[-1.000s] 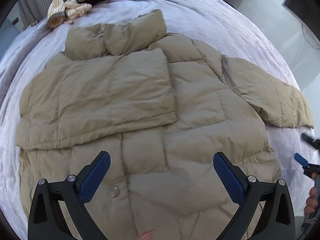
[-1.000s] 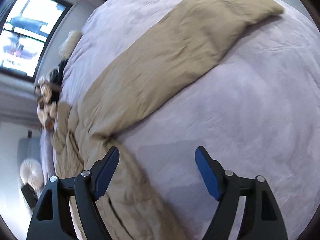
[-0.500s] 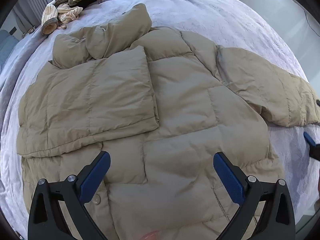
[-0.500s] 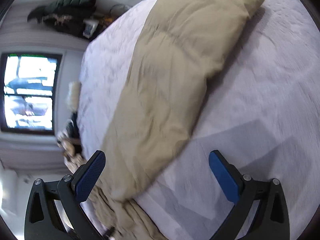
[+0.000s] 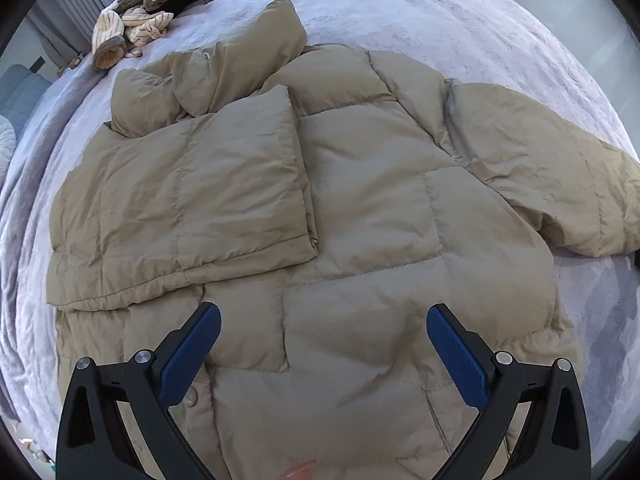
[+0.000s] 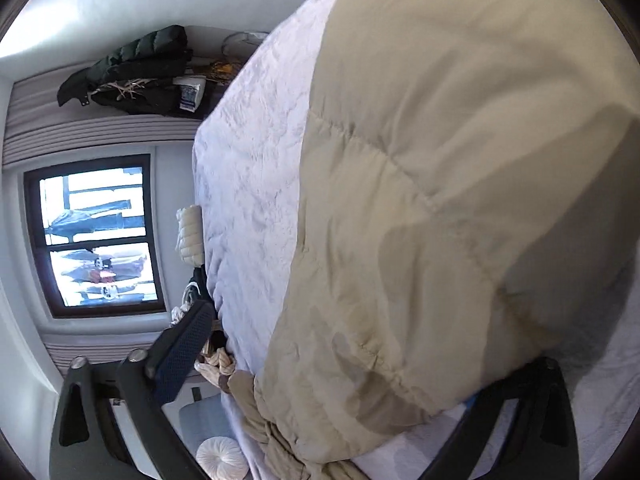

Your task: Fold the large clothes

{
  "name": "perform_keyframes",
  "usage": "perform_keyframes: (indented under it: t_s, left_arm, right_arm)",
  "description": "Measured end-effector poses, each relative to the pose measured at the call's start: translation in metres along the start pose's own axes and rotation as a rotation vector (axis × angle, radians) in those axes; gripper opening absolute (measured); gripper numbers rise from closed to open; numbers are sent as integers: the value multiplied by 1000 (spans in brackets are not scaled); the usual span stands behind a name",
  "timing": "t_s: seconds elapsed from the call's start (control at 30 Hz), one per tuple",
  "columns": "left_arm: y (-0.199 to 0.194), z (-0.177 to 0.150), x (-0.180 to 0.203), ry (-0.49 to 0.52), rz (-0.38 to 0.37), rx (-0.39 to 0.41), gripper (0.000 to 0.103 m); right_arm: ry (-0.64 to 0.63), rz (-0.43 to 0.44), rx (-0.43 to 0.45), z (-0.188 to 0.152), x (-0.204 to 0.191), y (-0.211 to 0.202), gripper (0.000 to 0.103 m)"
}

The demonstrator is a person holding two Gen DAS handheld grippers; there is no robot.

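Jacket [image 5: 360, 208], a tan puffer, lies spread on the bed [image 5: 460, 20], one sleeve [image 5: 192, 200] already folded across its chest. Second sleeve [image 6: 440, 200] looks to be the step in hand: the right gripper [image 6: 340, 376] straddles its cuff, jaws just narrowing though not visibly pinching. Next it needs a firm clamp, then a carry across. Left gripper [image 5: 322, 352] hovers over the hem, fingers apart, empty. No containers appear

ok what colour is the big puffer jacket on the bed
Tan, a plain khaki beige: the puffer jacket shows best in the left wrist view.
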State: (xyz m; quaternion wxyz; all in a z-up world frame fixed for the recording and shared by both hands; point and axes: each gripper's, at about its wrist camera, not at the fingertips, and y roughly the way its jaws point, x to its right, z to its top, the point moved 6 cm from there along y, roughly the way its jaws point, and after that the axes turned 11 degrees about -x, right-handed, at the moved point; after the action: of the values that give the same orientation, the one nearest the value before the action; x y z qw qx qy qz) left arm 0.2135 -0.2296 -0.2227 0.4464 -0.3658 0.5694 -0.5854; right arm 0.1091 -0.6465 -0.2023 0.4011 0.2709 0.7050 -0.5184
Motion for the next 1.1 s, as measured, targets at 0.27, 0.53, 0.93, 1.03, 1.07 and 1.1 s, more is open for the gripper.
perform_keyframes:
  t_s: [0.27,0.53,0.93,1.03,1.07,1.1]
  left_arm:
    - [-1,0,-16,-29,18,12,103]
    - [6,1,-49,-34,-25,4,103]
    - [2,-4,-154,-148,-102,48,103]
    - [-1,-9,-191,-215,-89,89,103]
    - [-1,-11,-207,-235,-72,105,103]
    - [-1,-12,-217,-248,-65,113,103]
  right_arm:
    - [97,25,-51,1,20,17,10]
    - [-123,4,-49,-22,-47,24,10]
    - [-641,-35,-235,-189,-193,126,10]
    - [-818,-93,-311,-250,-218,172,10]
    - [-863,-117,-329,-267,-217,182,10]
    - [-917,-150,-349,-287,-218,197,10]
